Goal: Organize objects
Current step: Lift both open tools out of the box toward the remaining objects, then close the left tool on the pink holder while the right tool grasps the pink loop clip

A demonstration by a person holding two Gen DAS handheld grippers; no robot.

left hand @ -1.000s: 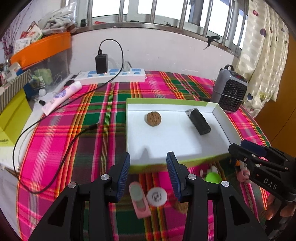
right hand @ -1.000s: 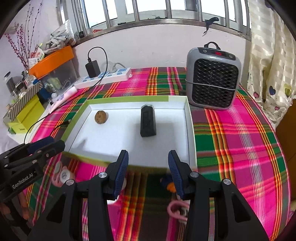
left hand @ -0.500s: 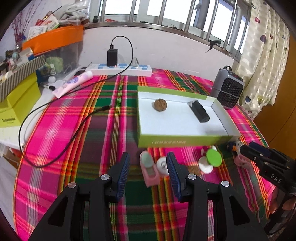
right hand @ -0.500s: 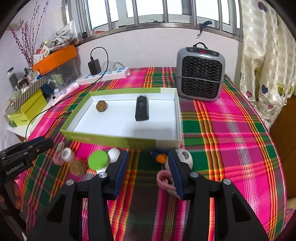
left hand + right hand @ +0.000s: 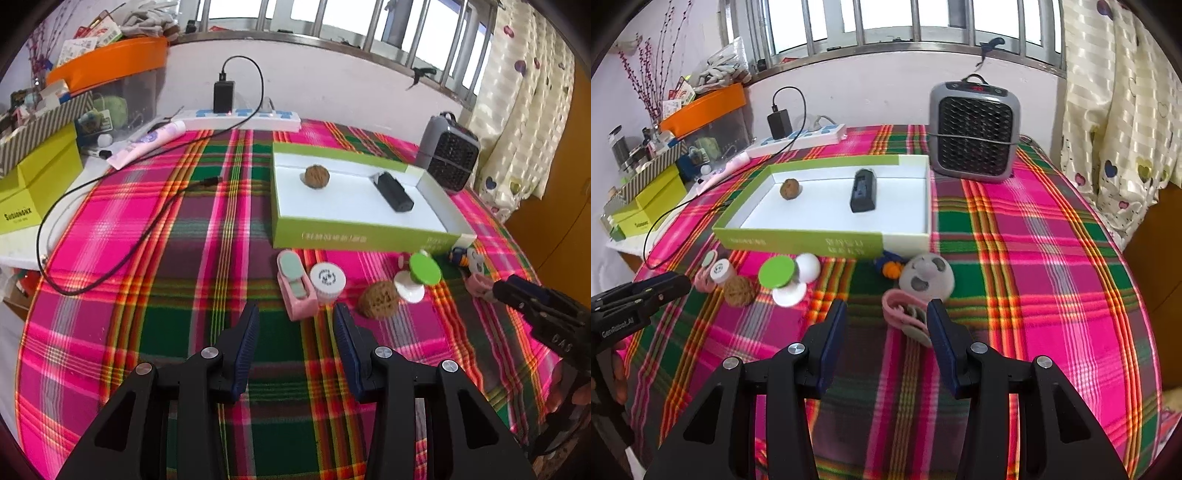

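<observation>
Lying beyond left claw [image 5: 295, 325]: pink case [image 5: 296, 285]

Both hand-held grippers, left [image 5: 295, 325] and right [image 5: 886, 321], now sit back from the green box [image 5: 354, 236], exposing the small items before it.

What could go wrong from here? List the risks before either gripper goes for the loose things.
1. The loose walnut is round and lies against the green-topped toy; jaws closing on it may roll it away or knock the toy.
2. The pink case touches the white jar, so grabbing one may drag the other.
3. The left gripper and right gripper work close together near the box and could collide.
</observation>
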